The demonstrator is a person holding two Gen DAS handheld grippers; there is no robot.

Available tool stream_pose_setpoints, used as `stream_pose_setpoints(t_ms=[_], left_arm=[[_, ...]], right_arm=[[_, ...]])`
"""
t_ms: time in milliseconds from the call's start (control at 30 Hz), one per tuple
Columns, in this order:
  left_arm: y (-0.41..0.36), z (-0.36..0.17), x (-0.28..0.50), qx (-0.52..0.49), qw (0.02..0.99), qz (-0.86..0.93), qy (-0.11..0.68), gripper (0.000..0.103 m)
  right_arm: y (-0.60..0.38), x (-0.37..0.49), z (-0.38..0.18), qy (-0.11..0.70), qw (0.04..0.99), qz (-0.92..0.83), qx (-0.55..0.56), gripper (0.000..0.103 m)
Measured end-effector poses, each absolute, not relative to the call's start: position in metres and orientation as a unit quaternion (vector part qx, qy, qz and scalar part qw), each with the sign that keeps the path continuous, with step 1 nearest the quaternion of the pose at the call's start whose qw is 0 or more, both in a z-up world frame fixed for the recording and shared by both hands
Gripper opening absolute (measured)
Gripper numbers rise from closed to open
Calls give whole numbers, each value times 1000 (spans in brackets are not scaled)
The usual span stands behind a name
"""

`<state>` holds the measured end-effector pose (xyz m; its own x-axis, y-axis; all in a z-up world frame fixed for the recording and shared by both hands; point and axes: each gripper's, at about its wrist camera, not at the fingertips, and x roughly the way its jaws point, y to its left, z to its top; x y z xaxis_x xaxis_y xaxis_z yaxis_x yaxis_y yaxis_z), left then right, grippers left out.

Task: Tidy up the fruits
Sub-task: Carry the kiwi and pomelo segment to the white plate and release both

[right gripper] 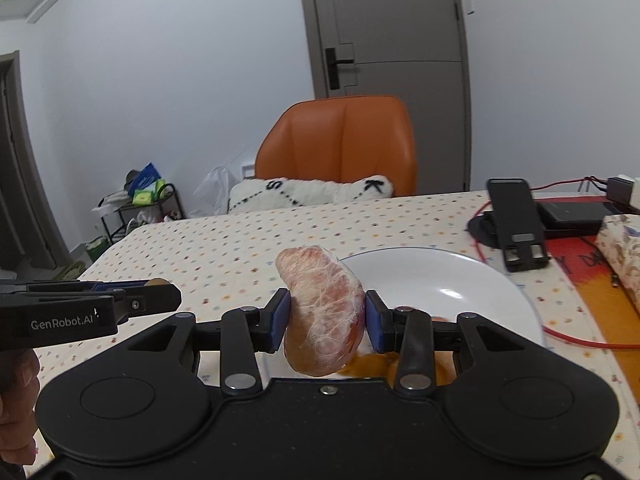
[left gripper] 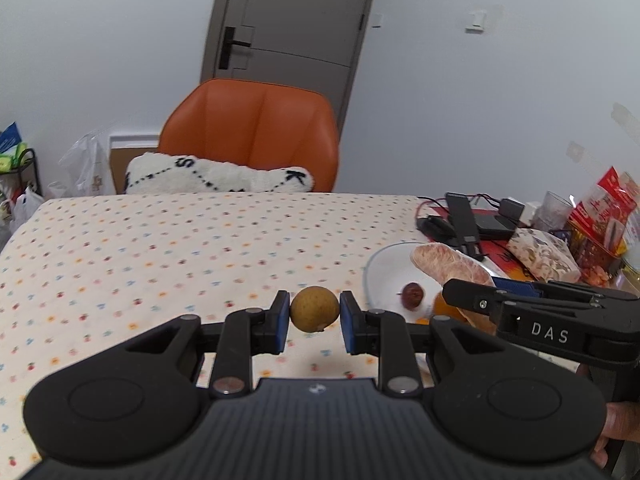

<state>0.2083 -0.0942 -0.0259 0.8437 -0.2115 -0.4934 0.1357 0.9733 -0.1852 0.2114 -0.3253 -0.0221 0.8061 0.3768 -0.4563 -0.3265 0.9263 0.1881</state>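
Here, in the left wrist view, the left gripper [left gripper: 315, 316] pinches a small round tan fruit [left gripper: 315, 309] between its blue pads, held above the dotted tablecloth [left gripper: 160, 248], just left of a white plate [left gripper: 384, 276] carrying a small dark red fruit [left gripper: 413, 295]. In the right wrist view, the right gripper [right gripper: 326, 316] clamps a peeled pink pomelo segment [right gripper: 324, 312] at the plate's near-left rim.

Left gripper [left gripper: 315, 316]: matt black plastic, blue pads, metal rivets. Round fruit [left gripper: 315, 309]: dull, finely speckled skin. Pomelo segment [right gripper: 324, 312]: fibrous, under glossy film (film apparent only). White plate [right gripper: 460, 280]: glossy. Tablecloth [left gripper: 160, 248]: matt printed fabric.
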Motion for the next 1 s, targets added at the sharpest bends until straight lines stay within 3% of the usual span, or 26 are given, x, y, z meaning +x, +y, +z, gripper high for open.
stream_pose_setpoints(t_ms=[1000], left_arm=[[-178,-45,251,-27,951,-117,287,25]], right_arm=[[-405,226,-48,252,953,132,101,38]])
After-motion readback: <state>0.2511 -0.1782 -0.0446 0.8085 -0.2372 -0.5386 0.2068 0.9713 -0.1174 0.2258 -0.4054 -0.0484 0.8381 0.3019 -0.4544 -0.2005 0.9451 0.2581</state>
